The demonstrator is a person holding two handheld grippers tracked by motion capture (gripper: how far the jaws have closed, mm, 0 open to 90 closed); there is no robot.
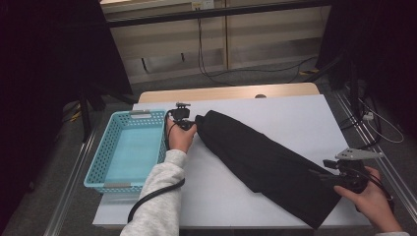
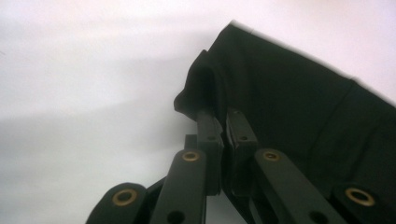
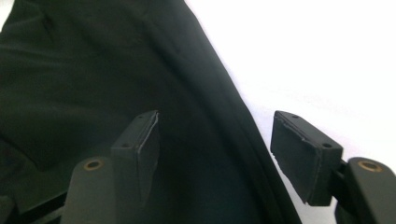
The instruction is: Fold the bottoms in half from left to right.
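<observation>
1. Blue basket [image 1: 129, 150] stands just left of the black garment [image 1: 268, 162].
2. Left gripper [image 1: 189, 124] is clenched on the garment's far-left end.
3. Garment's long axis runs diagonally toward the right gripper [image 1: 328, 173], whose jaws stand released astride the near-right end.

The folded garment [image 1: 265, 162] is plain black with no pattern. It lies on a white sheet [image 1: 295, 118] covering the table [image 1: 221, 92], whose far edge shows light wood. The basket [image 1: 98, 167] is light blue with a lattice of small holes. Both grippers are black, their joints ringed in brass. The person's sleeve [image 1: 160, 206] is pale grey.
</observation>
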